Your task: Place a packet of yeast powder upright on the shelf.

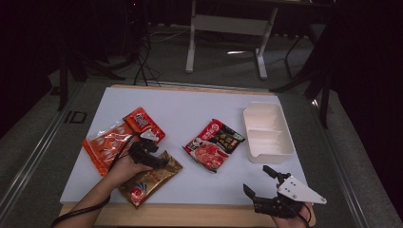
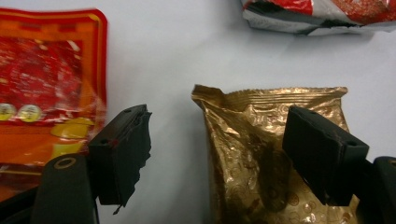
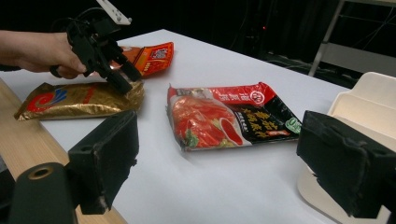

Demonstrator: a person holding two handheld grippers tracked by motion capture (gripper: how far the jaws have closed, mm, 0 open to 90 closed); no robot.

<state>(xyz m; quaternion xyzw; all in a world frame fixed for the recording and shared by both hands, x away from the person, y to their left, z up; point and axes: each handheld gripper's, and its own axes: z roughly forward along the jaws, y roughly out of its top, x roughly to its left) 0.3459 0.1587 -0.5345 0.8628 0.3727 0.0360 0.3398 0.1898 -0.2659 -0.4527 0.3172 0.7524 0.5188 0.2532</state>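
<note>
Left gripper (image 1: 159,154) over gold packet (image 1: 151,178) on white table (image 1: 190,107) above grey floor from high view, right gripper (image 1: 259,183) wide open and empty near front edge beside white tray (image 1: 267,133). From left gripper view, jaws spread wide, gold packet (image 2: 261,154) between them, unpinched. From right gripper view, jaws apart framing red-and-black packet (image 3: 229,119), print unreadable.

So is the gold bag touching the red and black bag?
Apart. In the right gripper view, bare white table lies between the gold bag and the red and black bag.
</note>
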